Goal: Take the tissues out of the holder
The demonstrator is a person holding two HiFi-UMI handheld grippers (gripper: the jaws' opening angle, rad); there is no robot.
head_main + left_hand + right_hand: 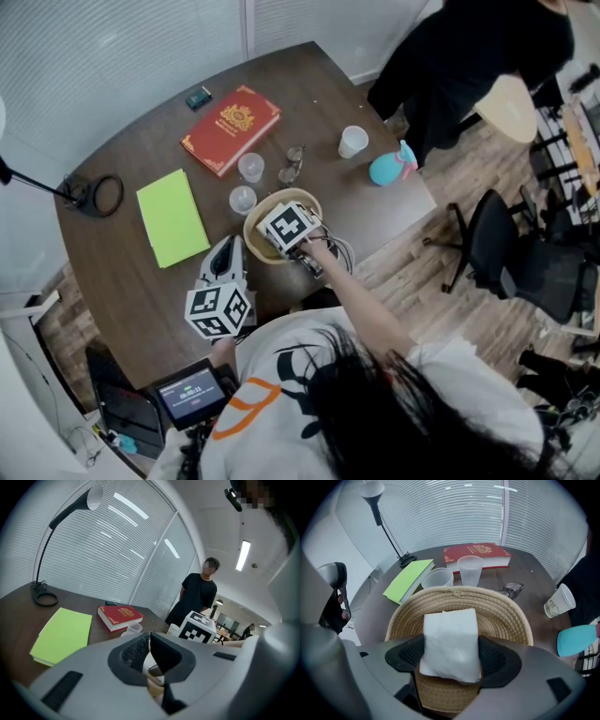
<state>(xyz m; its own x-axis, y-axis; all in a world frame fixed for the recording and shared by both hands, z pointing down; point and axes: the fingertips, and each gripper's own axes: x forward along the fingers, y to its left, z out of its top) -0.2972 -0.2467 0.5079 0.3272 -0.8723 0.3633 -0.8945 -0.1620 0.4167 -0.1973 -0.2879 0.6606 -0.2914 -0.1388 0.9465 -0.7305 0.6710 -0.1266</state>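
A round woven basket [501, 611], the tissue holder, sits near the table's front edge [281, 199]. My right gripper [451, 657] is shut on a white folded pack of tissues [451, 639] and holds it just above the basket's hollow. In the head view the right gripper [284, 234] and its marker cube hang over the basket and hide the tissues. My left gripper [225, 255] rests to the basket's left, pointing at the far side of the table. Its jaws [150, 652] stand together with nothing between them.
On the brown table lie a red book [231, 127], a green folder [173, 216], two clear plastic cups [250, 167], glasses [292, 164], a paper cup [352, 141], a teal object [389, 167] and a lamp base [94, 195]. A person in black [469, 66] stands at the far right.
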